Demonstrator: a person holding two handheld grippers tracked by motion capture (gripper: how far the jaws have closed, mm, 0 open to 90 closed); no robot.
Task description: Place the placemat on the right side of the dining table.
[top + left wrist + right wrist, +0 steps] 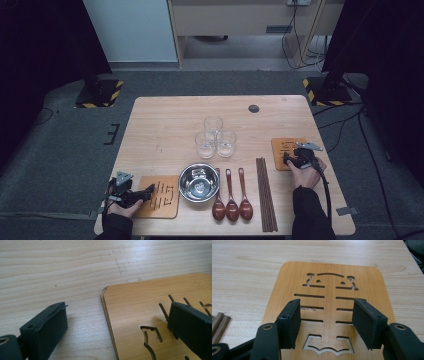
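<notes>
Two bamboo mats with cut-out slots lie on the wooden table. The left mat is at the front left, and my left gripper lies low at its left edge. In the left gripper view the jaws of that gripper stand wide apart, one over bare table and one over the mat, gripping nothing. The right mat sits near the table's right side. My right gripper rests over it, open. In the right gripper view that gripper has nothing between its pads, and the mat shows below them.
Three clear glasses stand grouped at the table's middle. In front of them sit a steel bowl, three dark wooden spoons side by side, and a bundle of chopsticks. A round cable hole marks the far edge.
</notes>
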